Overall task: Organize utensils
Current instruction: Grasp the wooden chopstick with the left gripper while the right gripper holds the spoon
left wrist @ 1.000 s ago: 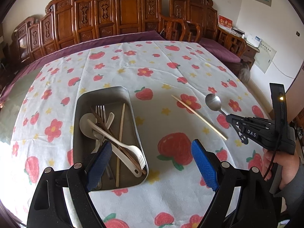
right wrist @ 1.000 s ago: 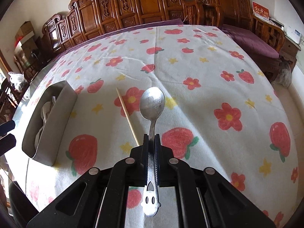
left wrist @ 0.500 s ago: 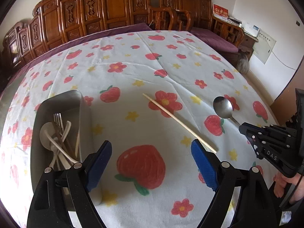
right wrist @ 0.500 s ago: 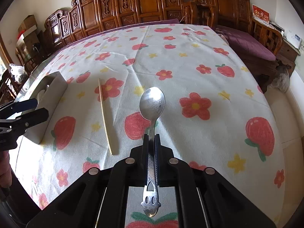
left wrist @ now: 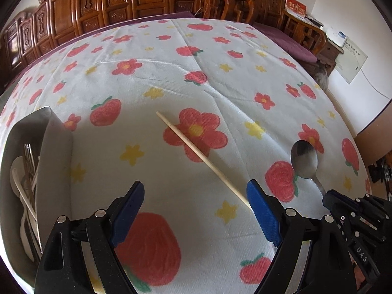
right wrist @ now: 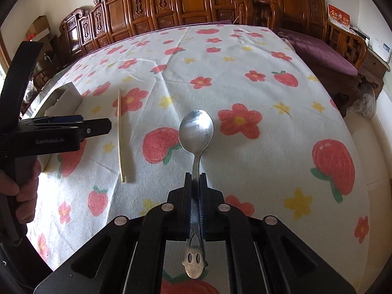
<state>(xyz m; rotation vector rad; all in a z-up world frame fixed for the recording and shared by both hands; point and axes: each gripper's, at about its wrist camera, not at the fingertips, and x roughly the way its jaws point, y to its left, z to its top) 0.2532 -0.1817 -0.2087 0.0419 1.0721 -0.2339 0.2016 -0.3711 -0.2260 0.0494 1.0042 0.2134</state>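
Note:
My right gripper [right wrist: 195, 178] is shut on the handle of a metal spoon [right wrist: 196, 129], bowl forward above the tablecloth; spoon [left wrist: 303, 159] and gripper [left wrist: 329, 196] also show at the right of the left wrist view. My left gripper [left wrist: 193, 197] is open and empty, low over the cloth, its right fingertip beside the near end of a single wooden chopstick [left wrist: 203, 158]. The chopstick [right wrist: 120, 132] lies loose on the cloth. A metal tray [left wrist: 57, 142] at the left holds forks, spoons and chopsticks.
The round table carries a white cloth [right wrist: 245, 56] printed with strawberries and flowers. Carved wooden chairs [right wrist: 196, 0] line its far side. The left gripper [right wrist: 95, 127] shows side-on at the left of the right wrist view, with the tray [right wrist: 69, 98] behind it.
My left gripper has moved right, away from the tray and over to the chopstick. My right gripper has drawn back toward the table's near right side, still holding the spoon.

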